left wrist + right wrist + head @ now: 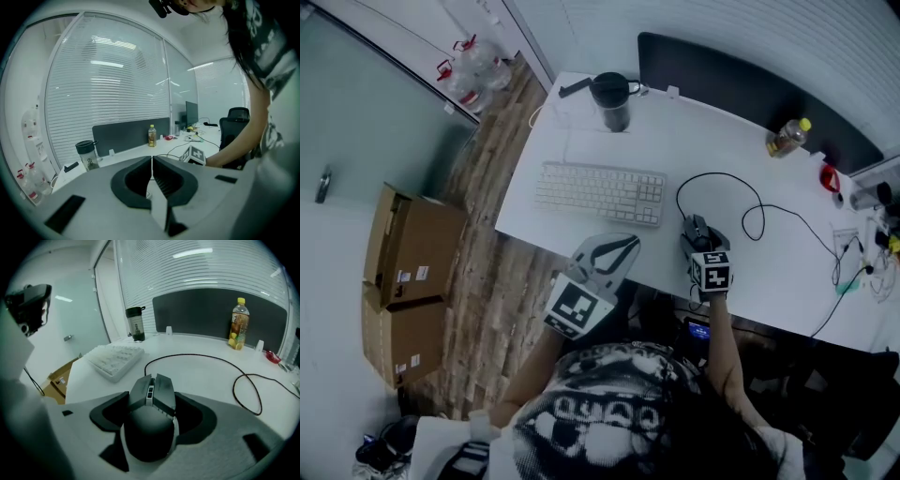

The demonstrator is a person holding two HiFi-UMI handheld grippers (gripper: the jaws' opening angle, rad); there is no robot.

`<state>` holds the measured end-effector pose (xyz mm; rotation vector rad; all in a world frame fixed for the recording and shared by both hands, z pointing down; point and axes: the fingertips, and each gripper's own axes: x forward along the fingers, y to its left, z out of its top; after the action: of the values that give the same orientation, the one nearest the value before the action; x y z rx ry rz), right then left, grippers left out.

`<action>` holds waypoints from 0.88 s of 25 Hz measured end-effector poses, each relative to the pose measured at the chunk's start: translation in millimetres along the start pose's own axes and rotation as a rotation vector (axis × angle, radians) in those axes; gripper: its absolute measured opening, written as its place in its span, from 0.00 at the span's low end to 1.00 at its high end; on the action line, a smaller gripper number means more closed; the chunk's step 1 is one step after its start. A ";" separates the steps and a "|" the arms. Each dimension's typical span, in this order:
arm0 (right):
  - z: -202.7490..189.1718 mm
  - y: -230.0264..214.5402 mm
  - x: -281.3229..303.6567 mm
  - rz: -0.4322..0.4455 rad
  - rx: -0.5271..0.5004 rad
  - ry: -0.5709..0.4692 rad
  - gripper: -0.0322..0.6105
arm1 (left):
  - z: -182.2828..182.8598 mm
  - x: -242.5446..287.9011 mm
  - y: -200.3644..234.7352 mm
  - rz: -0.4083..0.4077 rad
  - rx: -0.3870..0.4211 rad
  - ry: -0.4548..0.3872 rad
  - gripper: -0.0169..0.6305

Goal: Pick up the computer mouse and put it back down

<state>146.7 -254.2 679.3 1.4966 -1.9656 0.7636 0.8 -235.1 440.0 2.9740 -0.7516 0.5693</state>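
Observation:
A dark computer mouse (696, 228) (154, 390) rests on the white desk (769, 262), near its front edge and to the right of the keyboard. Its black cable (741, 199) loops away toward the back. My right gripper (697, 234) (151, 401) points down over the mouse, and its black pads (110, 411) sit against both of the mouse's sides. My left gripper (619, 251) (151, 173) hovers at the desk's front edge, left of the mouse. Its jaws are shut with nothing between them.
A white keyboard (600, 192) lies left of the mouse, with a black tumbler (611, 101) behind it. A drink bottle (787, 138) stands at the back by the dark divider panel (722, 75). Cardboard boxes (408, 272) sit on the floor at the left.

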 end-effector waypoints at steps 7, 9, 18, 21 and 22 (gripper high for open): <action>36.4 4.9 -36.5 -0.084 0.077 -0.109 0.52 | -8.6 7.8 19.2 -0.115 0.026 -0.024 0.04; 45.9 3.0 -52.0 -0.113 0.104 -0.143 0.52 | -7.2 14.0 19.4 -0.161 0.039 -0.030 0.04; 55.3 -12.0 -124.2 -0.261 0.206 -0.244 0.52 | 0.1 42.7 -3.8 -0.374 0.093 -0.048 0.04; 46.9 -19.4 -144.4 -0.309 0.235 -0.253 0.52 | 1.3 52.2 -17.8 -0.437 0.107 -0.047 0.04; 43.2 -22.1 -150.3 -0.323 0.244 -0.255 0.52 | 1.5 55.6 -22.8 -0.456 0.112 -0.047 0.04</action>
<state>199.0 -191.3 544.2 2.0851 -1.7823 0.7181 57.4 -240.4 459.8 3.1106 -0.0287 0.5248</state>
